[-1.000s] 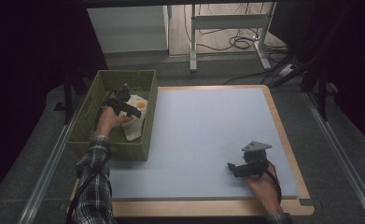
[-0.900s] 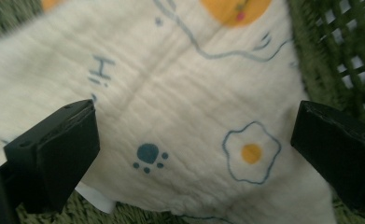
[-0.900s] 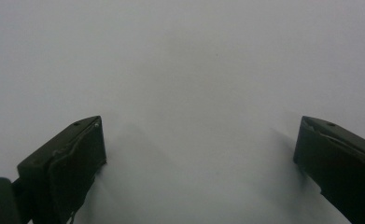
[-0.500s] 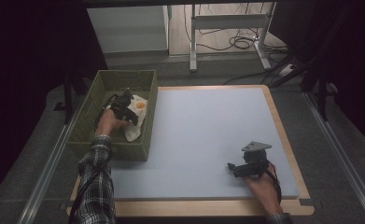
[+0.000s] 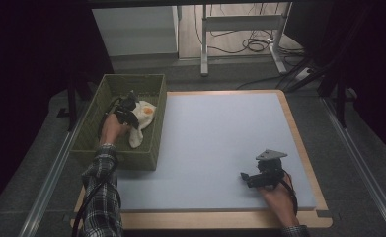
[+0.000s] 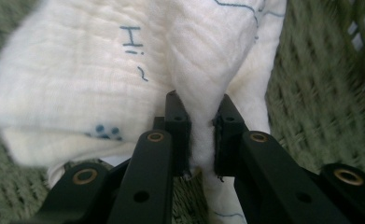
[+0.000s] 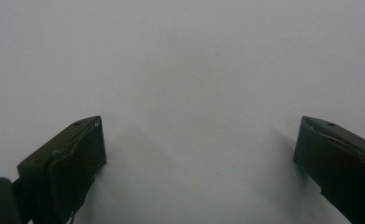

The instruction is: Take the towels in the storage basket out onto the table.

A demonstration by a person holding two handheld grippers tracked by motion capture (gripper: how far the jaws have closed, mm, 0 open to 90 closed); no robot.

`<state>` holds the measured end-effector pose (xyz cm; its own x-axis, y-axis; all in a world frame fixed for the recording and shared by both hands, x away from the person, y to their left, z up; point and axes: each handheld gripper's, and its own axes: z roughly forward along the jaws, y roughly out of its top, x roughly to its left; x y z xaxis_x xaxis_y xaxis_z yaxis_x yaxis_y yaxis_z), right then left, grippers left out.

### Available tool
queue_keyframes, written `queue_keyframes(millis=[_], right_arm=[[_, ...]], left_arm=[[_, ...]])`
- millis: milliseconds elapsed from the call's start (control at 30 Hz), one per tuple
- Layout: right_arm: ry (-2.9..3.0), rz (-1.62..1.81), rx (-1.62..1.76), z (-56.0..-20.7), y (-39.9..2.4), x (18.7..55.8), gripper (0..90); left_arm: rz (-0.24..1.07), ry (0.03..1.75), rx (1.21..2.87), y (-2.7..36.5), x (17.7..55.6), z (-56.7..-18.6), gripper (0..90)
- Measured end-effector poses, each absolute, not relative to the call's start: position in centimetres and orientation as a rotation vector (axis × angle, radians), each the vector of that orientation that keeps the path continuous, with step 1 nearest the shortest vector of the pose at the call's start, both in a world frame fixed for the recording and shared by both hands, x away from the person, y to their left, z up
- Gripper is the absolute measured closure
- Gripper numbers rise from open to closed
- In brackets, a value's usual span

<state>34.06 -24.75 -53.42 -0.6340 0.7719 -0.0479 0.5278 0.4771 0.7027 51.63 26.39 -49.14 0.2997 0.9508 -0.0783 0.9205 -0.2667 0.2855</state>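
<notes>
A bench [image 5: 299, 143] with a wooden edge carries a pale blue mat [image 5: 215, 148] over most of its top. At the mat's left edge stands a green woven basket [image 5: 153, 133], open at the top. Inside it lies a white cloth [image 5: 140, 129] with an orange patch; the left gripper view shows blue printed marks on its crinkled weave. The person's left arm in a plaid sleeve [image 5: 99, 197] reaches into the basket, and the left tool [image 6: 200, 133] is clenched on a fold of the cloth, its black jaws pinching the fabric between them. The right tool [image 5: 247, 177] rests on the mat near the bench's front right corner, held in the right hand [image 5: 279, 197], its jaws spread wide with nothing between them.
</notes>
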Motion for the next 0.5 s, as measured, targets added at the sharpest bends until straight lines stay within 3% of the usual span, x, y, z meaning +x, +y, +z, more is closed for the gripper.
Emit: queue_keyframes(millis=[200,500], right_arm=[[2.37,0.943,1.092,-53.4,-24.7,34.1,2.2],[2.37,0.943,1.092,-53.4,-24.7,34.1,2.2]], left_arm=[[0.169,1.698,2.146,27.6,50.8,-47.7,79.8],[0.216,1.654,2.129,28.4,49.1,-44.6,79.7]])
